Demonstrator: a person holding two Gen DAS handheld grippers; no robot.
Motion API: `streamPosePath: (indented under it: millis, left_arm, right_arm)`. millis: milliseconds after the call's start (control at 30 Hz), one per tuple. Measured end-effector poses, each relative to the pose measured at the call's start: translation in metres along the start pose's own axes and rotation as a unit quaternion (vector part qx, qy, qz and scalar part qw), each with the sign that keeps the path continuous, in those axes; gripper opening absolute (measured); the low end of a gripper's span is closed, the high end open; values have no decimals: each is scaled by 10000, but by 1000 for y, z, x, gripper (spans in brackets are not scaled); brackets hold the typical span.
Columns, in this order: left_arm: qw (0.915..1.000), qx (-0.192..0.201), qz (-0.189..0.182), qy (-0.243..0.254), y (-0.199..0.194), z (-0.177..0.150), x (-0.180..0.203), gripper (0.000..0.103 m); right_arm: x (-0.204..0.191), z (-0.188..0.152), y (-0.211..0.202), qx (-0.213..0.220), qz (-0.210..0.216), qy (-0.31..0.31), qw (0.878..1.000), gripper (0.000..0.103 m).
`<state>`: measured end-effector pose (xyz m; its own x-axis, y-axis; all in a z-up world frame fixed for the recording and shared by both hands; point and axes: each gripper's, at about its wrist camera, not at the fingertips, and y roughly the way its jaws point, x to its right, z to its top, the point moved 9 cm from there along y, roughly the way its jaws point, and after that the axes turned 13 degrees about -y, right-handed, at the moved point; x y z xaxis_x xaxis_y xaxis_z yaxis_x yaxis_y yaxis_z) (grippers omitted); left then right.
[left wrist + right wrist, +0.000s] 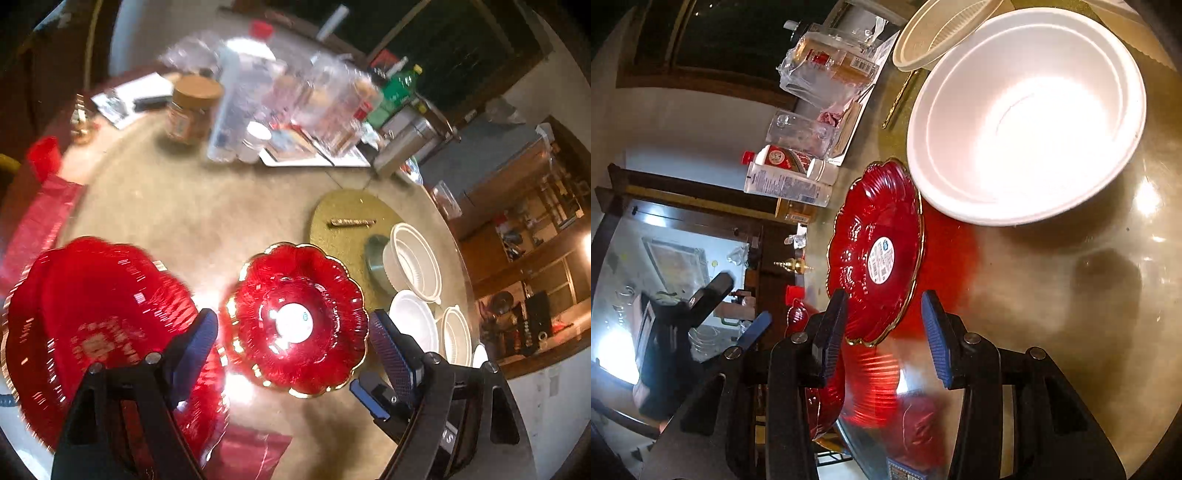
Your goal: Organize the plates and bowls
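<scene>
The small red plate (299,321) lies flat on the counter (192,218), between both spread, empty grippers: left gripper (291,339), right gripper (882,332). Its rim should be pinched gently, then it should be stacked on the big red plate (96,325).

The scalloped plate (299,319) is ruby red, ribbed, gold-rimmed, with a white round sticker (294,322). The foam bowl (1027,114) is plain white; the round mat (343,221) glitters gold.
</scene>
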<state>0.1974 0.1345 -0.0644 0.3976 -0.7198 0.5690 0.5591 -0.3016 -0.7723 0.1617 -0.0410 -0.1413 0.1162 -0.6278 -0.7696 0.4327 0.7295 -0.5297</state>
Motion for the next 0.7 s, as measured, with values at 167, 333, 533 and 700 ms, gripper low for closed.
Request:
streamPosePath:
  millis: [167,333,533,700]
  left_arm:
    - [9995,-305,14,-97,24,-4,2,82]
    - [9986,-519,126,-49,45,-5,1,81]
    - [9984,-416,385,-79,51,-1,-9,81]
    - [9973,-516,515,-33,61,-1,-14,79]
  right_arm:
    - [2,0,5,-47,73,51,9999,41]
    - [4,-2,9,-118,78,107,9998,41]
    - [1,4,10,-84,-82,73,9999,41]
    - [1,7,14,-131,-202,26,9997,41]
